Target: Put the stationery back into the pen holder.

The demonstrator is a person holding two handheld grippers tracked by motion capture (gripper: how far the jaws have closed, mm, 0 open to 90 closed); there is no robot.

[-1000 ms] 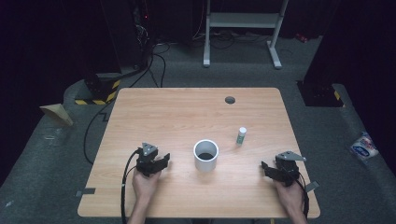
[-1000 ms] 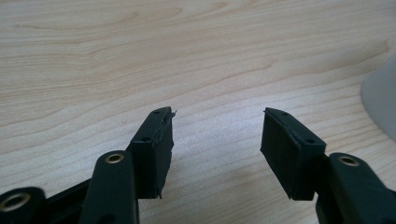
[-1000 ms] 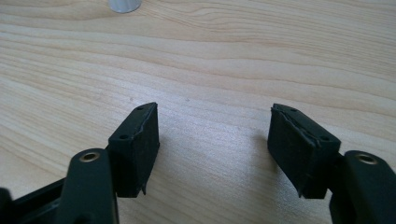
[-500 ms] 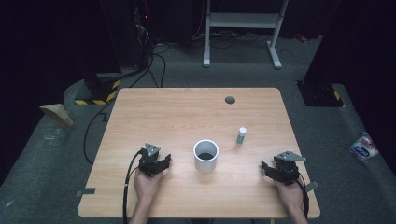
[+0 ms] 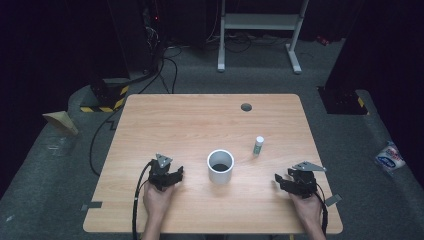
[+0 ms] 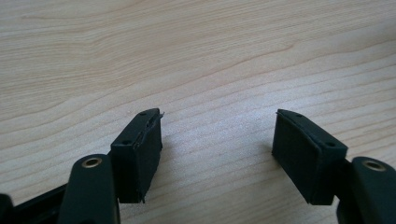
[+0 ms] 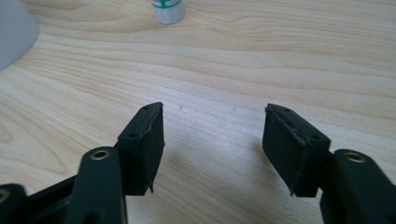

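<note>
white cup (image 5: 220, 166), small bottle (image 5: 258, 145), both claws open

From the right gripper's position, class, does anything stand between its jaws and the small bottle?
Nothing visible does. The right gripper rests open and empty; bare table lies between it and the small bottle. The white cup stands off to the side.

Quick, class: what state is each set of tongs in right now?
Left tongs: open, just widened, holding nothing.
Right tongs: open, jaws just widened, holding nothing.
</note>
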